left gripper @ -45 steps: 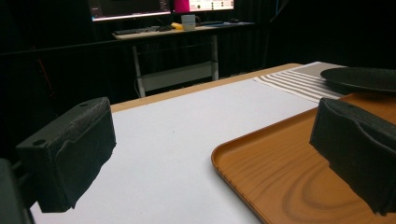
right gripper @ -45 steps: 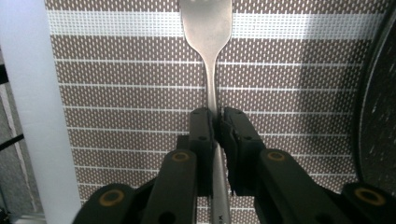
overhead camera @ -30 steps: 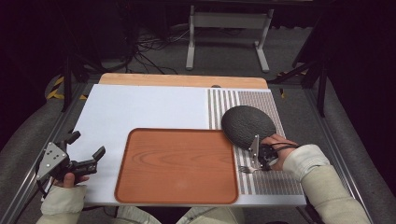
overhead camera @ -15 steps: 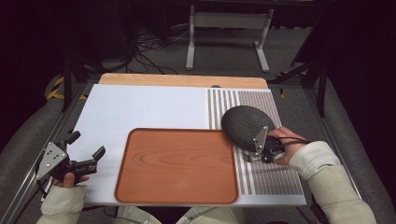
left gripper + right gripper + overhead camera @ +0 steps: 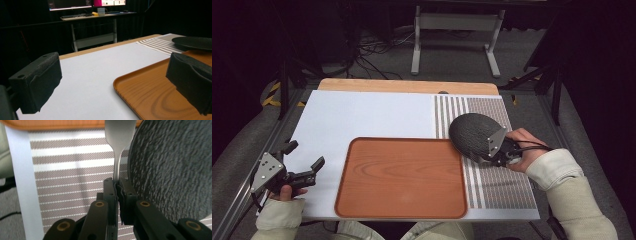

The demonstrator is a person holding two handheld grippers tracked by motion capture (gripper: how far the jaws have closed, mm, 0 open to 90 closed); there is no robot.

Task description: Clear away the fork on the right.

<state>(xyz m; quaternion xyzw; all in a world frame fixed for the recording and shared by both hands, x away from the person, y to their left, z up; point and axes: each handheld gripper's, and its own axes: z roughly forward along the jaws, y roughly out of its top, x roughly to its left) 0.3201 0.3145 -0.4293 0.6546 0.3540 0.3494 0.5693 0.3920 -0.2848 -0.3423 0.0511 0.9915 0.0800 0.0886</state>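
The right gripper (image 5: 117,185) has its jaws pinched tight on the thin handle of a metal utensil (image 5: 119,137), whose broad end, cut off at the frame's top so that fork or spoon cannot be told, points toward the tray (image 5: 57,123). Just beside the utensil sits the dark textured plate (image 5: 172,167), over the striped mat (image 5: 72,182). In the high view the right gripper (image 5: 502,152) is at the plate's (image 5: 472,132) near right edge, the plate lying on the striped mat (image 5: 507,185) just right of the tray (image 5: 404,175).

The left gripper (image 5: 304,162) rests at the table's (image 5: 362,112) left edge, jaws wide apart with nothing between them; from its own view the jaws frame bare table and the tray's corner (image 5: 140,85).

The step in hand looks like a pickup of the utensil from the mat. The next move probably calls for carrying it clear of the plate's rim and toward the tray, keeping the grip firm so the thin handle does not swivel
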